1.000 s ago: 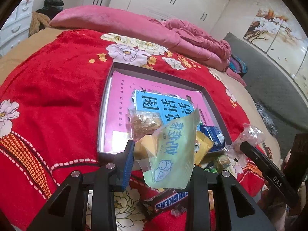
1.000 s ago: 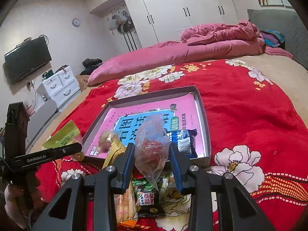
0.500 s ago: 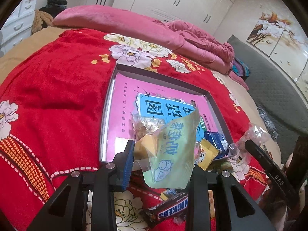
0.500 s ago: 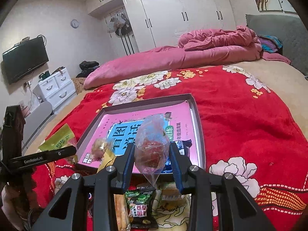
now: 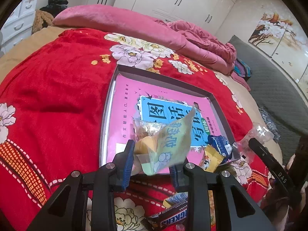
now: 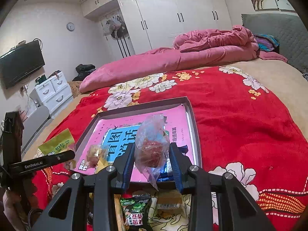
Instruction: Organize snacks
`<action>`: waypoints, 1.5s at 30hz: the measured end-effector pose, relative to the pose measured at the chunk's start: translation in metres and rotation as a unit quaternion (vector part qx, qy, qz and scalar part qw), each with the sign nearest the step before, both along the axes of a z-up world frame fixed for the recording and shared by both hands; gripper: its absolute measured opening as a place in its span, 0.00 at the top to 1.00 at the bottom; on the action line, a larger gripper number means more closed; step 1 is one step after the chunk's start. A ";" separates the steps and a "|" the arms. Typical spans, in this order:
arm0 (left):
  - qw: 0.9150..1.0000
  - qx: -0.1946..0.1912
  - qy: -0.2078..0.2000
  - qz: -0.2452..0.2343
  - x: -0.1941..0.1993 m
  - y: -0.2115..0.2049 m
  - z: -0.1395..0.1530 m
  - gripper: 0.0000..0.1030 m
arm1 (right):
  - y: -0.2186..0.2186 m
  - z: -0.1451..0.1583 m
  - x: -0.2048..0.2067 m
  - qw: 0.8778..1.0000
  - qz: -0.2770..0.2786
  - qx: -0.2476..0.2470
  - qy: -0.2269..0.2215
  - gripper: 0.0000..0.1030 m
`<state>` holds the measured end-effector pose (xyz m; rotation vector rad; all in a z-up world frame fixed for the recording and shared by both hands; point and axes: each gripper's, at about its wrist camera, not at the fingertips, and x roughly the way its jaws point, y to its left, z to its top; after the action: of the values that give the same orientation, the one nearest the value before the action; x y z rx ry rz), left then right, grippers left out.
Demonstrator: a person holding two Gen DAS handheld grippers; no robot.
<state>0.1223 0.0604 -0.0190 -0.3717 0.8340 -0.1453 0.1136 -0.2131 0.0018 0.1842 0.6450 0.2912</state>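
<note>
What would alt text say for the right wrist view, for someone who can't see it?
The right gripper pinches a clear plastic bag of reddish snacks above a shallow grey box lid lined with a pink book, on a red floral blanket. More snack packets lie below.

Plush red floral blanket (image 5: pixel 57 88); glossy pink book cover (image 6: pixel 179 127); crinkly clear plastic bag (image 6: pixel 152 146); shiny Snickers wrapper (image 5: pixel 169 218).
</note>
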 end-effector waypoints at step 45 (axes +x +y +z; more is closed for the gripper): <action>0.999 -0.004 0.053 0.009 0.033 0.001 -0.030 0.67 | 0.013 -0.023 0.029 0.999 0.008 0.011 0.040 0.65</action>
<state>0.1551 0.0616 -0.0491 -0.3970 0.9351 -0.1134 0.1426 -0.2002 -0.0210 0.2120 0.7239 0.3079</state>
